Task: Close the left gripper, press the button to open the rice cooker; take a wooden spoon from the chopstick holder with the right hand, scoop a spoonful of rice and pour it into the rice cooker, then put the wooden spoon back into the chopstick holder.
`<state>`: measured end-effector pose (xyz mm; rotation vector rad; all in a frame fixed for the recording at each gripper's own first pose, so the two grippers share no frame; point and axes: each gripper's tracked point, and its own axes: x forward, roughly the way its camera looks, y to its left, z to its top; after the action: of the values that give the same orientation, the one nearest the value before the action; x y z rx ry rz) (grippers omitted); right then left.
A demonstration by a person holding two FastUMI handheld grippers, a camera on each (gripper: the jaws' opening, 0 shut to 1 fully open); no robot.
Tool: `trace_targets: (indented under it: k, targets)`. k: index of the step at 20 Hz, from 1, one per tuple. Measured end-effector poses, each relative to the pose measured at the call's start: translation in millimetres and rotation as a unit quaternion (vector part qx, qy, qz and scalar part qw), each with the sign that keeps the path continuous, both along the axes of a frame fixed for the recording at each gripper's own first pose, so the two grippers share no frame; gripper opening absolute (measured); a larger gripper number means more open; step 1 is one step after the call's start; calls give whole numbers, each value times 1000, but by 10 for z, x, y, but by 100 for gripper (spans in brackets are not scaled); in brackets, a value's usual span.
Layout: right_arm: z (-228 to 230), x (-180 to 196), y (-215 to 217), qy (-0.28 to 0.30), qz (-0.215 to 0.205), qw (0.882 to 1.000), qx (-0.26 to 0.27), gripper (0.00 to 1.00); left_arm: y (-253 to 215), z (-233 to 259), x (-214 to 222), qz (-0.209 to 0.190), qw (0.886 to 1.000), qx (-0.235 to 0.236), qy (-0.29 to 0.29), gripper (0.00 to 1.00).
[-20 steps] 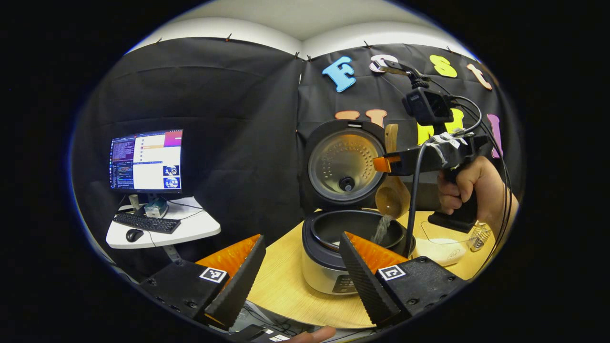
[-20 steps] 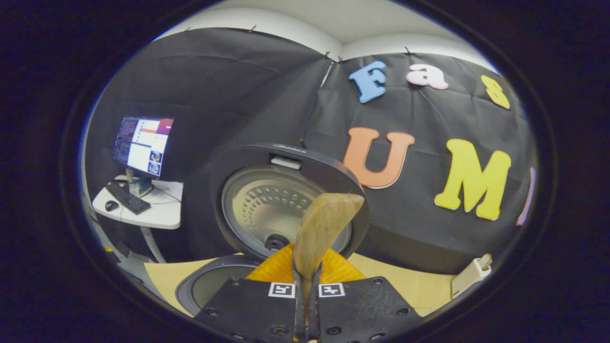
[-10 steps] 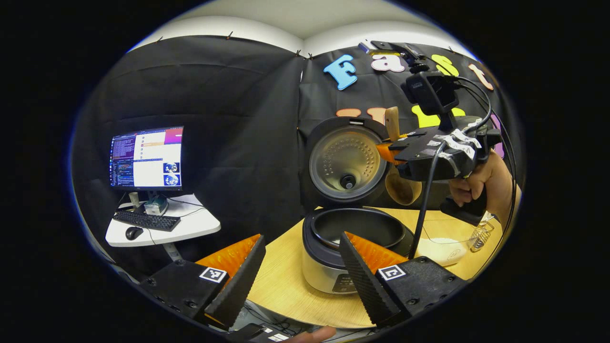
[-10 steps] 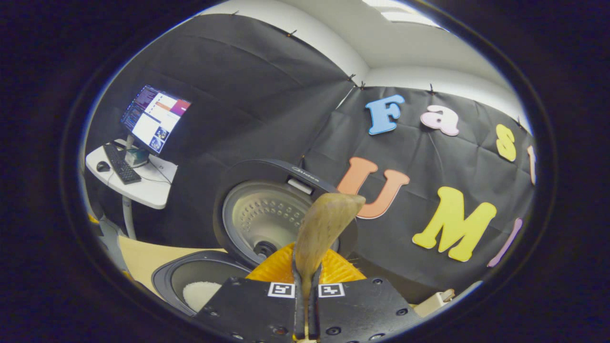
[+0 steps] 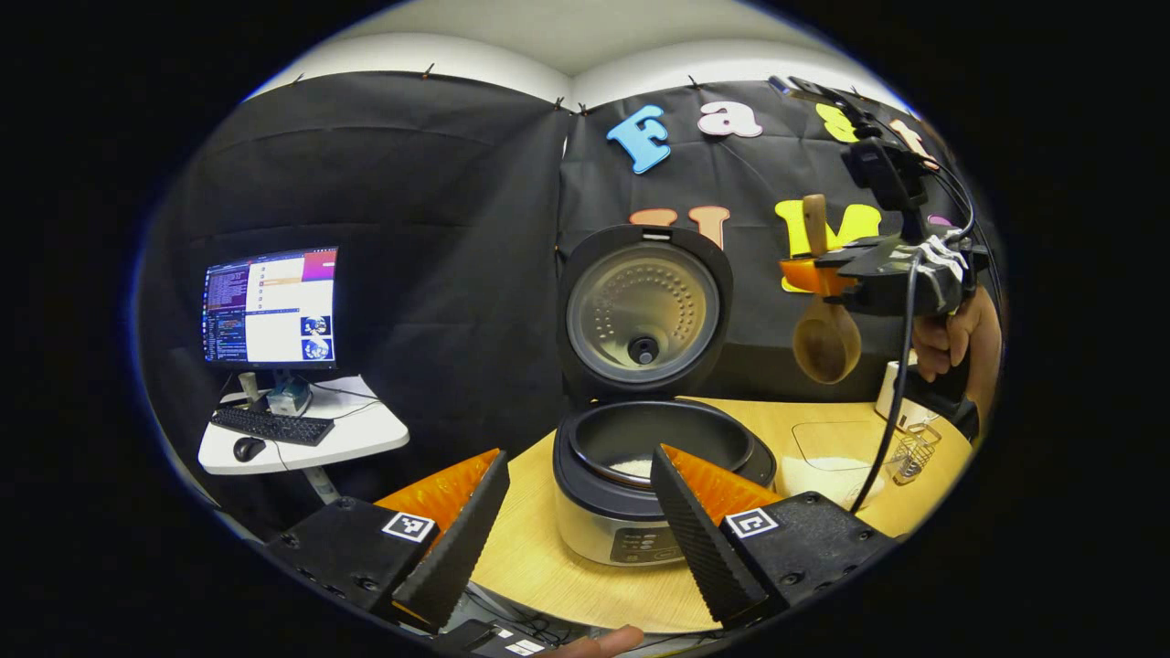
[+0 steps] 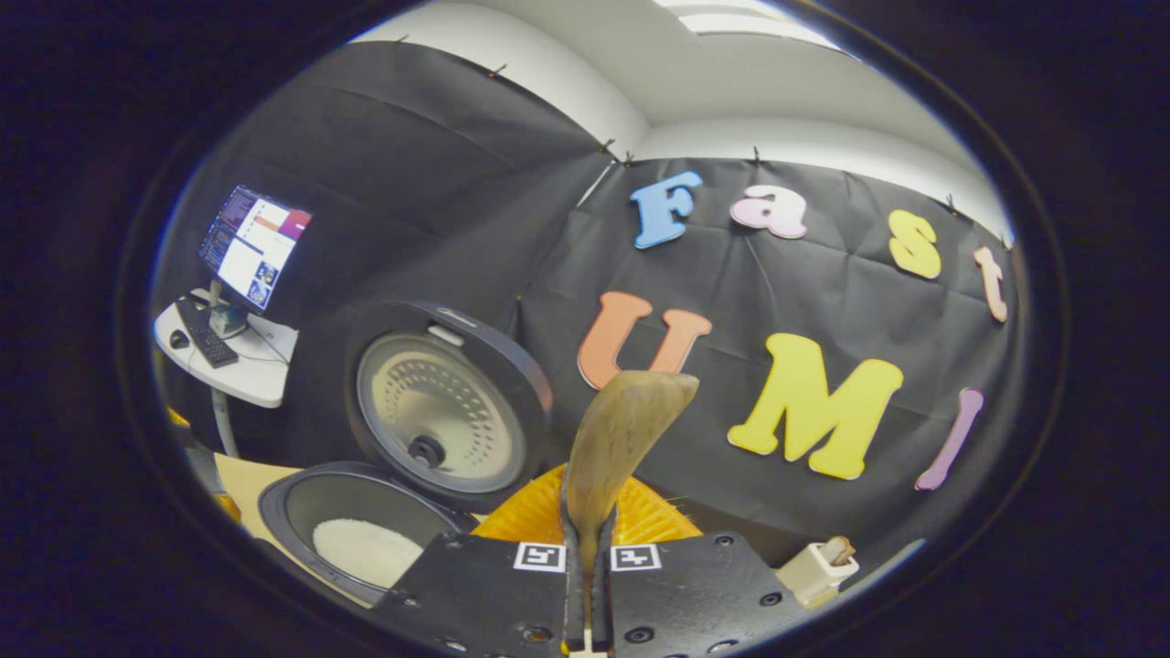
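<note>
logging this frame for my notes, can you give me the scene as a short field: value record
rice cooker: on the wooden table, lid open and upright
inner pot: white rice lying inside
wooden spoon: gripped by its handle, bowl hanging down, to the right of the cooker
right gripper: shut on the spoon handle
left gripper: open, holding nothing, in front of the cooker
chopstick holder: white, at the right

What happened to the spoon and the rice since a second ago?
The right gripper, shut on the wooden spoon, has lifted it and carried it away from over the black-rimmed rice cooker, toward the white chopstick holder. Rice was pouring then; now white rice lies in the pot. The round lid stays open, and the left gripper stays open.
</note>
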<state>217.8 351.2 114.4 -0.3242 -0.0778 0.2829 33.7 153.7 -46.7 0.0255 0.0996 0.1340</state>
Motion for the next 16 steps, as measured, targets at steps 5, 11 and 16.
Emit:
trace_targets:
  k: [5, 11, 16]
  targets:
    - [-47, 73, -895, 12, -59, 998, 32, 3, -278, 46, -22, -19, 1000, 4, -6, 99]
    - [-181, 159, -1934, 25, -131, 989, 60, 4, -589, 56, -27, -42, 999, 22, -9, 99]
    - [-393, 240, -2735, 42, -186, 979, 77, 4, -736, 75, -35, -52, 998, 42, -14, 99]
